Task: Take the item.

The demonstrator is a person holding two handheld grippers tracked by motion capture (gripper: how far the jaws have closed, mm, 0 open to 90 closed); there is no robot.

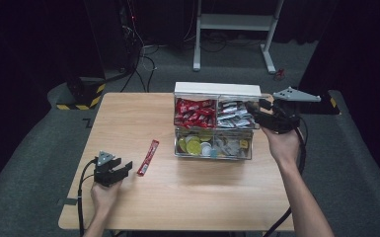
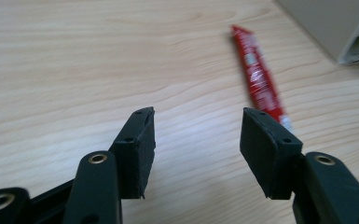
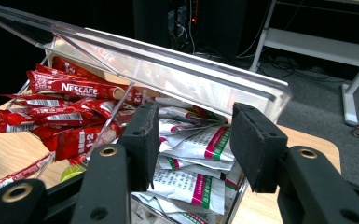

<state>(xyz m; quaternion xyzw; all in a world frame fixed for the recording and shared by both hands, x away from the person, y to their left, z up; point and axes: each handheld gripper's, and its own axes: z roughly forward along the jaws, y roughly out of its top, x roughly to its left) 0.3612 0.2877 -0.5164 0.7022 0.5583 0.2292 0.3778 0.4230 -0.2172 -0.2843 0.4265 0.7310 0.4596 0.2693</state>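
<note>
A wooden table point(image 1: 187, 192) carries a clear four-compartment organiser box point(image 1: 212, 157), taken here as the landmark. To the left of the box, just apart from its front-left corner, a single red stick sachet point(image 1: 148, 157) lies flat on the tabletop, its long axis running obliquely toward the box. Farther left and nearer the person, the left gripper point(image 1: 124, 169) rests low over the table with its tips directed at the sachet; in the left gripper view its jaws stand parted, with bare wood between them and the sachet point(image 2: 259, 79) lying beyond and beside the right-hand jaw, untouched. Within the box, the rear-left compartment holds red stick sachets point(image 1: 193, 111), the rear-right compartment white packets point(image 1: 233, 114), and the front compartments small round capsules point(image 1: 195, 144). The right gripper point(image 1: 254, 109) is at the rear-right corner of the box, above the white packets; in the right gripper view its jaws are spread apart, the packets point(image 3: 193, 161) visible behind the gap and nothing pinched, with the raised clear lid point(image 3: 168, 70) beyond them.
</note>
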